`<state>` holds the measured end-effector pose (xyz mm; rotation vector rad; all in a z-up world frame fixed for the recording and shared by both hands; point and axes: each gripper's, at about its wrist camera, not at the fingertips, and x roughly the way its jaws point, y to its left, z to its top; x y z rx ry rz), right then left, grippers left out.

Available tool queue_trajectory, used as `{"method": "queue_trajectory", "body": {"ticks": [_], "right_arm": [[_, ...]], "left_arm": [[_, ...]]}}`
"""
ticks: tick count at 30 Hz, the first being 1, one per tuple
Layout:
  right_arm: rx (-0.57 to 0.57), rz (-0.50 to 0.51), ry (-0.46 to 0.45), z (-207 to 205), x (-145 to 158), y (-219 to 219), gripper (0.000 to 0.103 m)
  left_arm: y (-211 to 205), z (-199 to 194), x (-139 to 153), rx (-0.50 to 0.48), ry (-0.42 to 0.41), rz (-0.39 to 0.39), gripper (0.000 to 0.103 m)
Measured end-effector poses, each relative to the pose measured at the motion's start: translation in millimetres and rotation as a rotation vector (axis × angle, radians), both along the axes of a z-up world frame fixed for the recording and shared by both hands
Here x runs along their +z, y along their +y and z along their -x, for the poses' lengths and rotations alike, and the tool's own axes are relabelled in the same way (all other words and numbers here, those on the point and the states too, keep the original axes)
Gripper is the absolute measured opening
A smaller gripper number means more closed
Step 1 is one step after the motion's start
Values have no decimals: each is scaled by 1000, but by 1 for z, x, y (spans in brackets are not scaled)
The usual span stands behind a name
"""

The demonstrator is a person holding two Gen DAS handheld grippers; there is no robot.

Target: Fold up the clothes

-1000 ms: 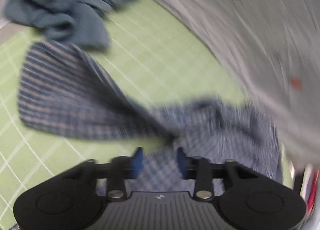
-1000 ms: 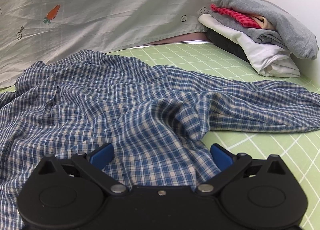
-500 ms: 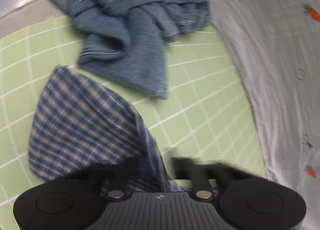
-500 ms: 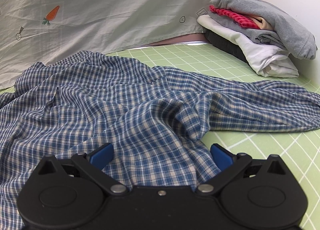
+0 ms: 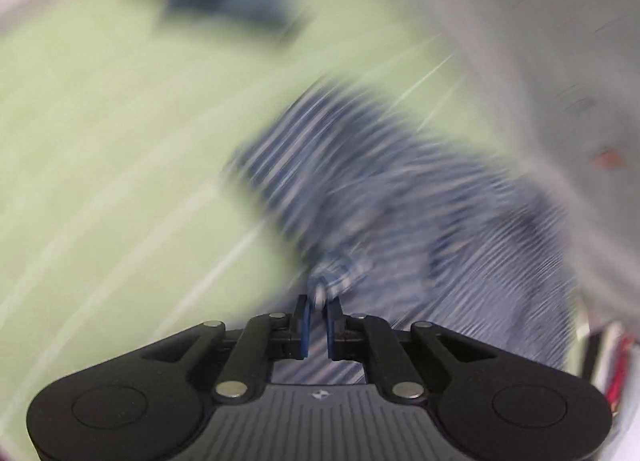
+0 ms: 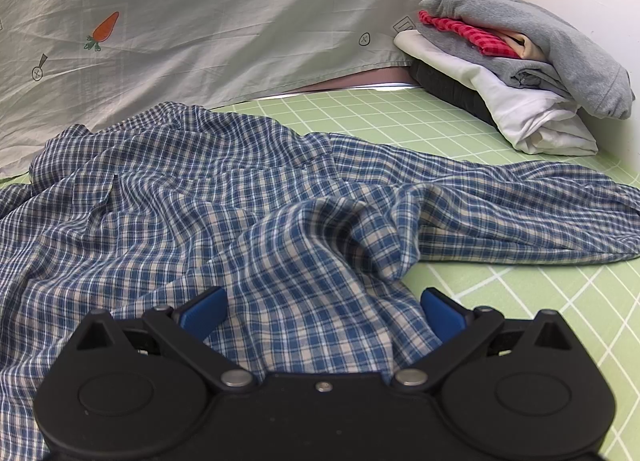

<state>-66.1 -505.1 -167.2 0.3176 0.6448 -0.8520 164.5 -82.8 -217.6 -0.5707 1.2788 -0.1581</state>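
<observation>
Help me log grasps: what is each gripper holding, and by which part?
Left gripper: plaid shirt, pinched by a bunched fold; which part is blurred. Right gripper: open, holding nothing.

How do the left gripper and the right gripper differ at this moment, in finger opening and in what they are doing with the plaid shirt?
The left gripper has its fingers nearly closed, pinching a bit of the plaid shirt; the right gripper has its fingers wide apart, holding nothing. The left view is heavily blurred by motion; the right view is sharp. Both have blue finger pads and point at the same shirt on the green mat.
</observation>
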Motion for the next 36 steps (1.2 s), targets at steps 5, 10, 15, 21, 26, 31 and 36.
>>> {"method": "queue_trajectory", "body": {"ticks": [5,10,15,21,26,31,36], "right_arm": [[2,-1,-1,1,0,0,103],[1,0,0,0,0,0,103],[2,-1,-1,0,0,0,103],[4,-1,-1,1,-1,0,103],[6,-2,-2,1,-1,-1,103],[7,-2,-2,1,-1,-1,103],[8,-2,-1,1,-1,-1,103]], "left_arm": [[8,-14,19,-3,-104,-88,37],[6,-18,73,-136,-278,-203,70],[-22,-23,90,-298,-291,-300,75],[-32,-30,81,-365,-289,-402,18],[26,-21,97,-120,-279,-406,6],[93,-1,101,124,-235,-402,7],[160,18,106,368,-188,-395,16]]}}
